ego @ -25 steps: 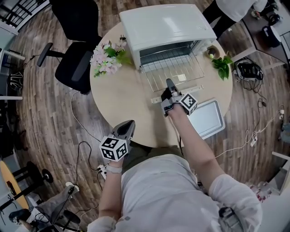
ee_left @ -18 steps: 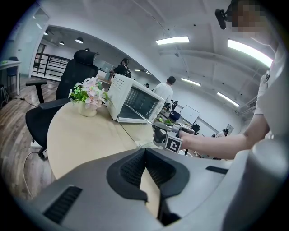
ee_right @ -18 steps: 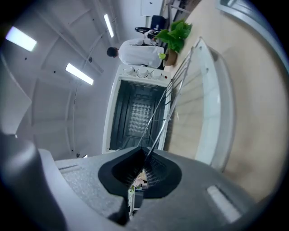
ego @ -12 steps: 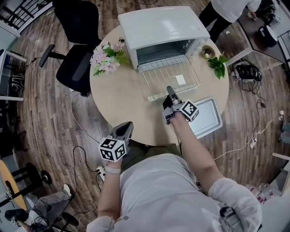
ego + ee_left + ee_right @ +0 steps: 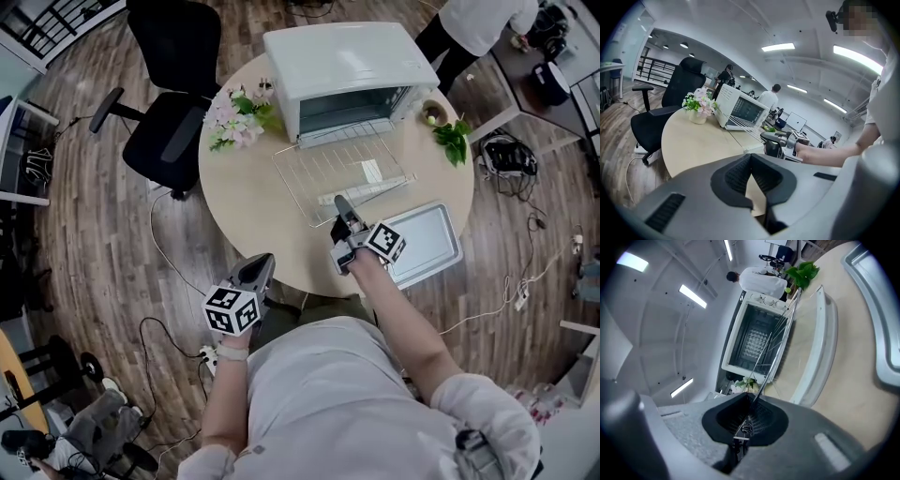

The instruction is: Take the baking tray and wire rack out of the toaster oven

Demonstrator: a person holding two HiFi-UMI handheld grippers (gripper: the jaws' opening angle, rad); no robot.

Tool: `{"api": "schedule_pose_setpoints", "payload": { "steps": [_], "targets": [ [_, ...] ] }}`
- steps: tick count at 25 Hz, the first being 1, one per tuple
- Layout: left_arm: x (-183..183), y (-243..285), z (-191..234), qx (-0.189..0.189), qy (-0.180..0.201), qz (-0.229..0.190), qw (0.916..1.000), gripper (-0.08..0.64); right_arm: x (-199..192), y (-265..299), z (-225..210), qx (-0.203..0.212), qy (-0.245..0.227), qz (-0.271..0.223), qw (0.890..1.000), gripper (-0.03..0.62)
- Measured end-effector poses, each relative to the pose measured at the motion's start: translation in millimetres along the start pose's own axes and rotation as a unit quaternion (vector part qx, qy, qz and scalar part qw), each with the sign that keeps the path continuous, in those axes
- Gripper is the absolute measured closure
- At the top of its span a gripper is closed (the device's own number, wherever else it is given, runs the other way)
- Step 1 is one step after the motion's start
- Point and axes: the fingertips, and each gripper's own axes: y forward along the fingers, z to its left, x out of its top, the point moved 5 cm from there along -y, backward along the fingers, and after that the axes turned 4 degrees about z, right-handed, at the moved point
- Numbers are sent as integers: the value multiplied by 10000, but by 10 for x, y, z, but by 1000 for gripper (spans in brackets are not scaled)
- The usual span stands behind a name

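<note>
Clamping the near edge of the wire rack [image 5: 342, 169], the right gripper [image 5: 339, 202] presses its jaws tight on the wire. The rack stretches over the lowered door [image 5: 820, 333] in front of the open toaster oven [image 5: 342, 56]. The baking tray [image 5: 427, 242] lies flat on the round table [image 5: 248, 202], just right of that gripper. The left gripper [image 5: 262, 262], jaws together and empty, hangs at the table's near edge. Flowers [image 5: 234, 117] sit left of the oven.
</note>
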Motion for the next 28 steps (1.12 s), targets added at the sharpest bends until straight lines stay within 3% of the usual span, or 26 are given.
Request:
{"api": "schedule_pose_setpoints", "payload": {
  "steps": [16,28],
  "targets": [
    [-396,-1210,821,39,-175,-37,9998,560,-1587,398,248,-314,105,417,9986,586],
    [-536,-1617,1266,228,-442,-169,9986,560,-1989,802,53,-804,66,805,9935,586]
  ]
}}
